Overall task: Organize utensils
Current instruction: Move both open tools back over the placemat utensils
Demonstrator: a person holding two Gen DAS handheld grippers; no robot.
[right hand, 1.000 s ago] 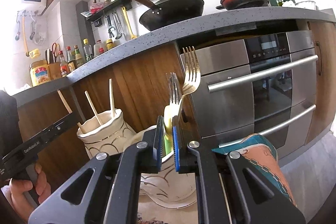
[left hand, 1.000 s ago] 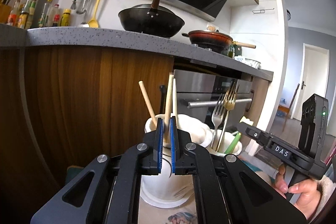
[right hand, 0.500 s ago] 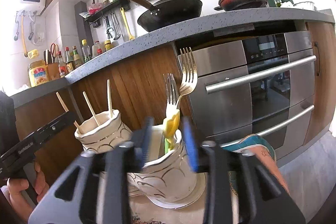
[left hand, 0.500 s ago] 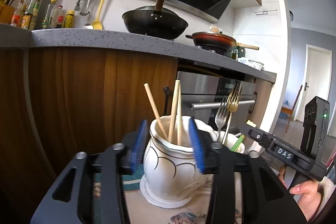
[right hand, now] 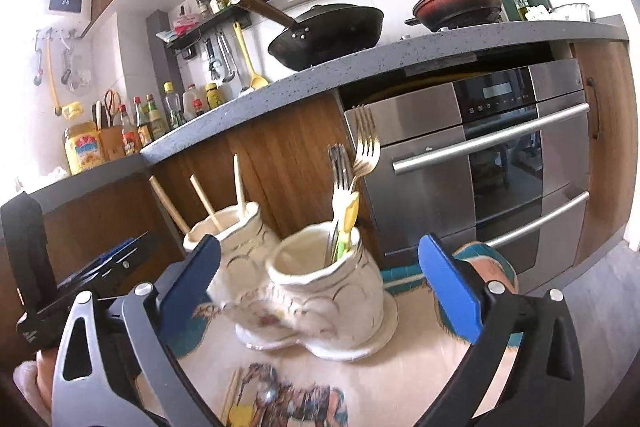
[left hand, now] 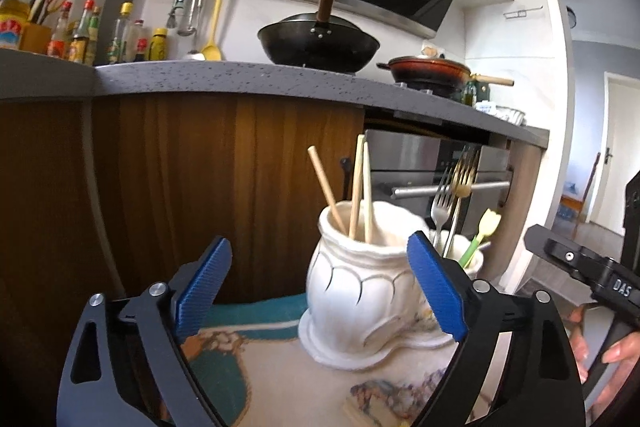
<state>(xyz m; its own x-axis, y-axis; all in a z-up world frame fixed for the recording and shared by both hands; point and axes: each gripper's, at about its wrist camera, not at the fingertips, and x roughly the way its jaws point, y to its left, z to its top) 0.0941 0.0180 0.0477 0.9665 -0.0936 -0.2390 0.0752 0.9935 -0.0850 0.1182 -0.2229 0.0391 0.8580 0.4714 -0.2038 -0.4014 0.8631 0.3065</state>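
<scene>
Hovering with blue-padded jaws spread wide and holding nothing: left gripper (left hand: 320, 287) low in its frame, right gripper (right hand: 320, 283) likewise. Standing at centre on the patterned mat (right hand: 420, 379): a white ceramic double-pot holder (right hand: 304, 291), wooden chopsticks (left hand: 352, 195) in one pot, metal forks (right hand: 356, 163) and a yellow-green plastic utensil (right hand: 346, 223) in the other.

Risking, judging from here: clipping the tall handles or the pot rim while moving an open jaw across, tipping the holder or flicking a chopstick out.

Showing only in the right view: both pot mouths side by side, plus, at bottom centre, probably loose chopsticks and a spoon (right hand: 266, 393), blurred. Hiding most of the fork pot in the left view, behind the chopstick pot.
</scene>
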